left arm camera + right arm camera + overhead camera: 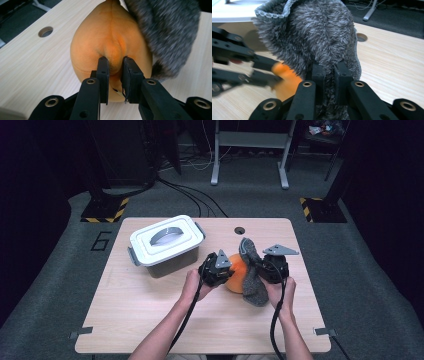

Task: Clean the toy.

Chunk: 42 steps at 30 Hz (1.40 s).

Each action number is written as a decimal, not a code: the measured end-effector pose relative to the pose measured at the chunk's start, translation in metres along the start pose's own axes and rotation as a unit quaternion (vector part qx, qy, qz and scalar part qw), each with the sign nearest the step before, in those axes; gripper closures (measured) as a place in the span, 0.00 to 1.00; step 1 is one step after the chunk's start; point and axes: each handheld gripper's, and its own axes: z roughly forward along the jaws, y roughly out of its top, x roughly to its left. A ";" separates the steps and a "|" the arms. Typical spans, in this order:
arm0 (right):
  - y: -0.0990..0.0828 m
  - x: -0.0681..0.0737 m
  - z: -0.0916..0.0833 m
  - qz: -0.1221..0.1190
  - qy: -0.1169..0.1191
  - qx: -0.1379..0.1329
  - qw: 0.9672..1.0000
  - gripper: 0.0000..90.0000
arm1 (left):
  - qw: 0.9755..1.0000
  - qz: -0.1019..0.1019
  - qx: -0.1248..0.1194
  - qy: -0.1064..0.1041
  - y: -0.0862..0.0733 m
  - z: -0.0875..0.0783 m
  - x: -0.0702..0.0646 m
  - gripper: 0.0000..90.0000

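Pale wooden table (pixel 150 310), grey carpet (pixel 45 285)

The tabletop (pixel 150 310) was pale wood-grain laminate, smooth and matt. The grey sock (pixel 319 37) was fuzzy, shaggy knit cloth with a finer ribbed cuff, while the orange sock (pixel 105 37) looked like soft, short-napped fabric with a stitched seam. The tongs (pixel 115 72) of the left gripper were matt black plastic with bright metal rivets, as were the right tongs (pixel 329 72). The storage box (pixel 167 245) was smooth plastic, its white lid faintly glossy. The floor (pixel 60 285) wore dull grey carpet.
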 end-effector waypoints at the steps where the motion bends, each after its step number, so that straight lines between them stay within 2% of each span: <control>1: 0.001 0.002 0.001 -0.006 0.003 0.003 1.000 0.90 | 1.000 0.001 -0.001 0.000 0.001 0.001 -0.001 0.85; 4: 0.003 0.009 0.004 -0.012 0.012 0.007 1.000 0.90 | 1.000 0.003 -0.009 0.002 0.003 0.004 -0.003 0.85; 7: 0.001 0.011 0.014 -0.017 0.015 0.029 0.999 0.90 | 1.000 -0.002 -0.008 -0.001 0.003 0.006 -0.006 0.86; 9: -0.002 0.009 0.019 -0.018 0.005 0.036 0.999 0.90 | 1.000 -0.001 -0.007 0.000 0.002 0.006 -0.005 0.86; 12: -0.005 0.004 0.022 -0.008 -0.004 0.038 0.999 0.90 | 1.000 -0.011 -0.014 -0.001 -0.002 0.006 -0.004 0.86; 16: -0.005 -0.002 0.024 -0.014 -0.021 0.044 0.999 0.90 | 1.000 -0.021 -0.020 -0.001 -0.005 0.005 -0.003 0.87; 18: -0.006 -0.008 0.025 -0.004 -0.031 0.047 0.998 0.90 | 1.000 -0.024 -0.021 -0.002 -0.007 0.004 -0.002 0.88; 20: -0.008 -0.014 0.027 -0.004 -0.059 0.052 0.997 0.90 | 1.000 -0.022 -0.015 -0.003 -0.011 0.005 -0.001 0.89; 21: -0.009 -0.020 0.027 0.004 -0.066 0.054 0.996 0.90 | 1.000 -0.024 -0.016 -0.003 -0.013 0.006 -0.001 0.89; 23: -0.014 -0.034 0.027 0.042 -0.037 0.046 0.997 0.90 | 0.999 -0.032 -0.019 -0.002 -0.016 0.008 0.001 0.89; 24: -0.015 -0.036 0.026 0.051 -0.031 0.043 0.997 0.90 | 0.999 -0.037 -0.022 -0.001 -0.017 0.009 0.001 0.88; 25: -0.016 -0.036 0.026 0.046 -0.032 0.042 0.998 0.90 | 0.999 -0.043 -0.027 -0.001 -0.017 0.010 0.001 0.87; 27: -0.017 -0.033 0.024 0.040 -0.029 0.040 0.998 0.90 | 0.998 -0.054 -0.035 0.003 -0.017 0.008 0.002 0.81; 29: -0.017 -0.031 0.024 0.042 -0.029 0.040 0.998 0.90 | 0.998 -0.055 -0.042 0.005 -0.015 0.008 0.001 0.70; 31: -0.018 -0.030 0.024 0.039 -0.024 0.038 0.998 0.90 | 0.998 -0.055 -0.036 0.002 -0.013 0.008 0.001 0.53; 32: -0.018 -0.029 0.024 0.039 -0.021 0.037 0.998 0.90 | 0.998 -0.051 -0.036 0.007 -0.012 0.008 0.000 0.50; 34: -0.018 -0.025 0.024 0.036 -0.013 0.036 0.999 0.90 | 0.998 -0.053 -0.036 0.003 -0.011 0.010 0.000 0.47; 35: -0.017 -0.022 0.024 0.033 -0.011 0.035 0.999 0.90 | 0.998 -0.056 -0.038 0.004 -0.011 0.012 -0.001 0.47; 37: -0.017 -0.018 0.024 0.030 -0.006 0.035 0.999 0.90 | 0.998 -0.054 -0.036 0.007 -0.012 0.015 -0.001 0.60; 39: -0.016 -0.013 0.024 0.017 -0.008 0.039 0.999 0.90 | 0.997 -0.067 -0.044 0.001 -0.014 0.017 0.000 0.74; 41: -0.014 -0.012 0.022 0.016 -0.008 0.034 0.999 0.90 | 0.996 -0.075 -0.049 -0.002 -0.015 0.017 0.000 0.83; 42: -0.013 -0.011 0.020 0.015 -0.008 0.032 0.999 0.90 | 0.996 -0.070 -0.050 -0.001 -0.015 0.017 0.000 0.84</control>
